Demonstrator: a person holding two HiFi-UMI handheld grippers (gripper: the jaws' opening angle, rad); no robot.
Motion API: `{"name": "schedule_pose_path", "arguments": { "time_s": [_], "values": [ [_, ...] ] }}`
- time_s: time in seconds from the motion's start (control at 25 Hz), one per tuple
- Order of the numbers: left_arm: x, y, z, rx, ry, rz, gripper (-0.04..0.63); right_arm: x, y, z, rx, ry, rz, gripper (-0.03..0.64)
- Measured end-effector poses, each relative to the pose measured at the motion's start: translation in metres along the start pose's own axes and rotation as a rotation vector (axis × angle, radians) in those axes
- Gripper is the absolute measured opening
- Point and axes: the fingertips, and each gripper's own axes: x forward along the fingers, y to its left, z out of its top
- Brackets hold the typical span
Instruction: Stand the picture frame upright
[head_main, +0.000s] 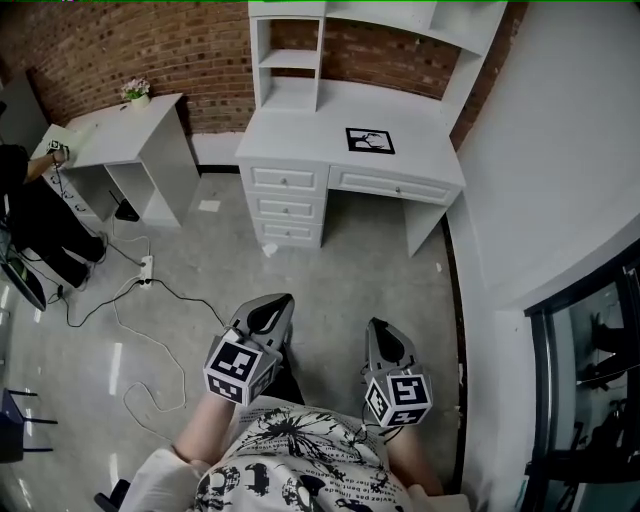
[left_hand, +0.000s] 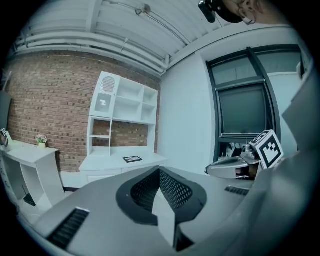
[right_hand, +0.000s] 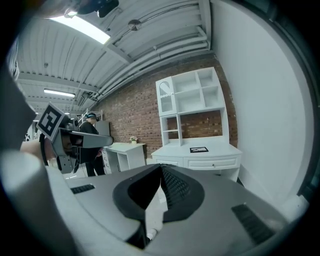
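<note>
The picture frame (head_main: 370, 141), black-edged with a pale picture, lies flat on the white desk (head_main: 300, 140) far ahead of me. It appears small in the left gripper view (left_hand: 132, 159) and in the right gripper view (right_hand: 199, 149). My left gripper (head_main: 276, 304) and right gripper (head_main: 383, 327) hang close to my body over the floor, well short of the desk. Both are shut with nothing between their jaws.
The desk carries a white shelf unit (head_main: 290, 55) at its back and drawers (head_main: 285, 205) below. A smaller white desk (head_main: 125, 135) with a potted plant (head_main: 136, 92) stands at the left. Cables and a power strip (head_main: 146, 268) lie on the floor. A person (head_main: 30, 215) stands at far left.
</note>
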Motion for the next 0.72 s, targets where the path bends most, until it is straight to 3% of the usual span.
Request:
{"name": "schedule_pose_path", "arguments": {
  "time_s": [0.44,0.72],
  "values": [
    [0.109,0.109,0.019,-0.030,0.037,-0.052,0.012,0.145,-0.020,0.029,-0.046,0.091,0.008,0.008],
    [0.183,0.196,0.053,-0.035,0.021,-0.120,0.012,0.251,-0.033,0.080,-0.009,0.077,-0.005,0.008]
  ]
}}
